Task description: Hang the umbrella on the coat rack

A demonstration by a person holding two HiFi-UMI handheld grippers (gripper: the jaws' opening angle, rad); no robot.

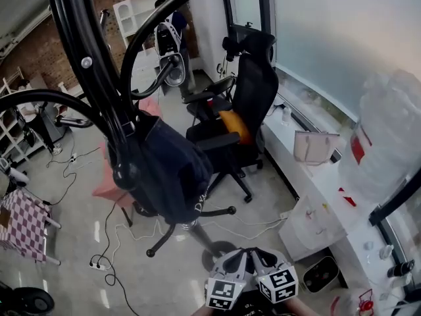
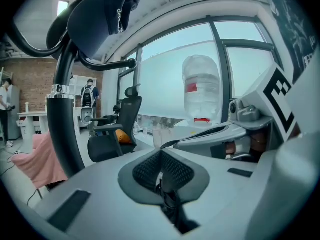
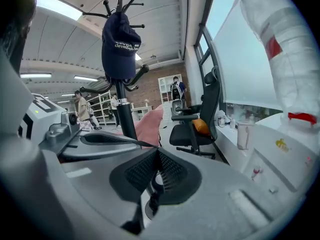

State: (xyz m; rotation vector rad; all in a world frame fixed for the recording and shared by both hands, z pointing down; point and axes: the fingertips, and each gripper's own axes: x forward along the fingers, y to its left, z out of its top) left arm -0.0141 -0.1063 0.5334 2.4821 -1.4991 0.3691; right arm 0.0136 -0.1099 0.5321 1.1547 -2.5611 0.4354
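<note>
We see little of the umbrella itself. What shows is a thin black strap (image 2: pixel 168 197), dark and cord-like, pinched where the ribbed pads meet. In the left gripper view the left gripper (image 2: pixel 161 156) has its jaws pressed together on it. In the right gripper view the right gripper (image 3: pixel 157 156) is likewise clamped on the black strap (image 3: pixel 154 199), which makes a small round loop just under the pads. In both views the strap runs from the pad line back toward the camera. We cannot tell the long axis of the umbrella's body, or which way it points.

In the head view the left gripper (image 1: pixel 233 259) and the right gripper (image 1: pixel 262 257) sit side by side at the bottom edge, tips nearly touching.

The coat rack (image 1: pixel 99 78) rises at the left, glossy black with curved arms and silver studs. Its pole (image 3: pixel 122 109) stands upright. A navy cap (image 1: pixel 168 163) hangs on it, high up among the arms (image 3: pixel 120 46). From the left gripper the coat rack (image 2: pixel 62 124) stands near, with the cap (image 2: pixel 102 14) overhead.
</note>
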